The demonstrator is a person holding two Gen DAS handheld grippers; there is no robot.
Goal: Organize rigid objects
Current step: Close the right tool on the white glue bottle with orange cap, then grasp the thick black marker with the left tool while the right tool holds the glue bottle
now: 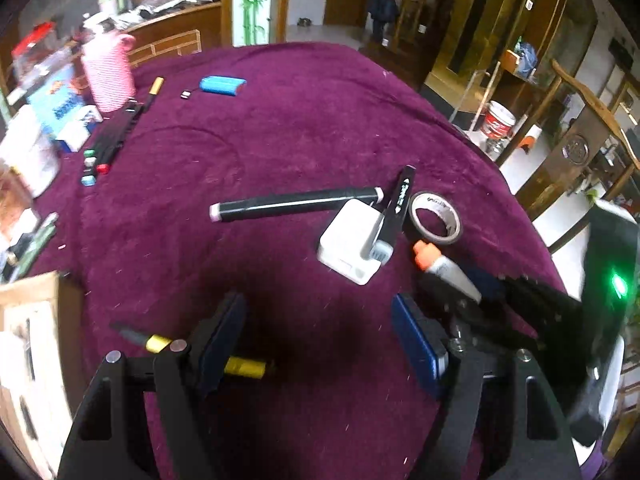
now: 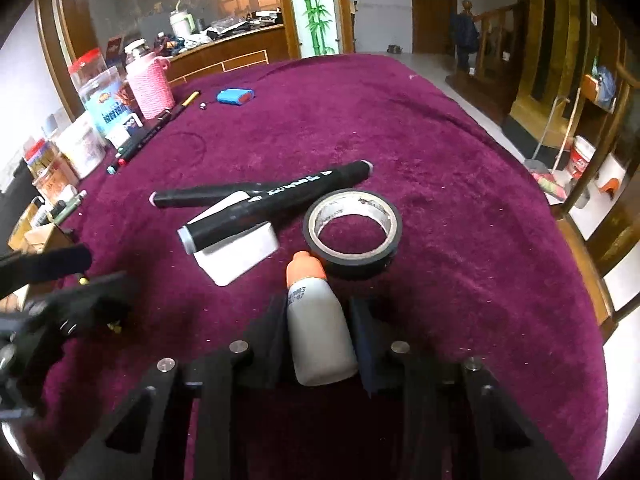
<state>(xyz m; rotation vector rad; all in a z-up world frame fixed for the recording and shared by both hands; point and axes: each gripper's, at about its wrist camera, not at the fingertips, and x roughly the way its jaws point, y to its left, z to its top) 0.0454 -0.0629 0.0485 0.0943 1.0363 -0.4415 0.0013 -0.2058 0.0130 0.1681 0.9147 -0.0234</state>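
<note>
My right gripper is shut on a small grey bottle with an orange cap, its pads against the bottle's sides, cap pointing away. Just ahead lie a black tape roll, a white box and two black markers, one resting across the box. In the left wrist view the same bottle shows at the right, beside the tape roll and the white box. My left gripper is open over bare purple cloth, nothing between its fingers. A yellow-and-black pen lies behind its left finger.
A purple cloth covers the round table. At the far left stand a pink-sleeved bottle, jars and boxes, a row of markers and a blue pack. A cardboard box sits at the near left. Chairs stand to the right.
</note>
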